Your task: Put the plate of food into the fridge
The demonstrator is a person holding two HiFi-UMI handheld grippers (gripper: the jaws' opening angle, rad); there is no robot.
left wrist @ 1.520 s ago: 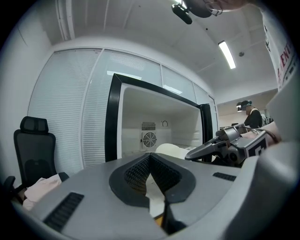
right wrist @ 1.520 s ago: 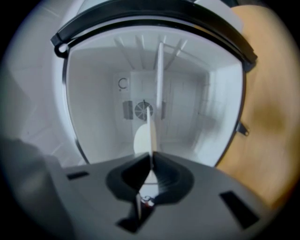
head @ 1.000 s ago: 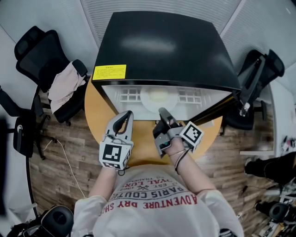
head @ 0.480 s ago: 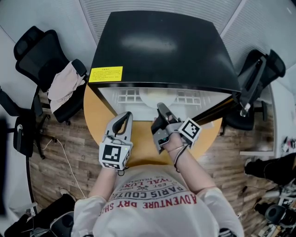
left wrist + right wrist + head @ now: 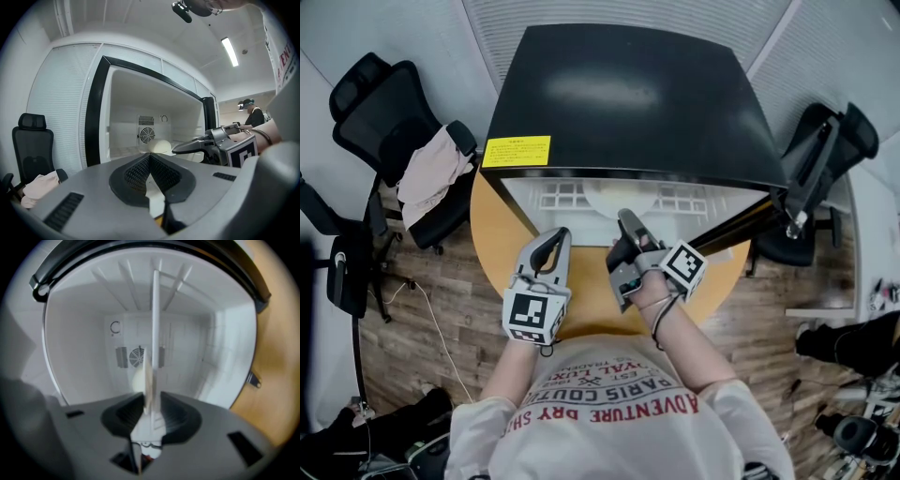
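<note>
Right tongs (image 5: 150, 411): jaws opening, with the plate (image 5: 148, 380) rim between them and not pinched. Let them spread fully, then draw straight back so the plate is not dragged. Left tongs (image 5: 150, 164): closed, empty. The plate rests on the fridge (image 5: 628, 94) shelf, upper centre of the head view. Count: two tongs, one plate, one fridge, one worktop (image 5: 492, 234).

Table (image 5: 490, 234) bears fridge (image 5: 628, 103); shelf (image 5: 558, 195) bears plate (image 5: 617, 195)

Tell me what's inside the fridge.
A white plate of pale food sits inside, its rim between the opening jaws of the right gripper. A round fan vent shows at the back. From above, the black top of the fridge covers most of the inside.
</note>
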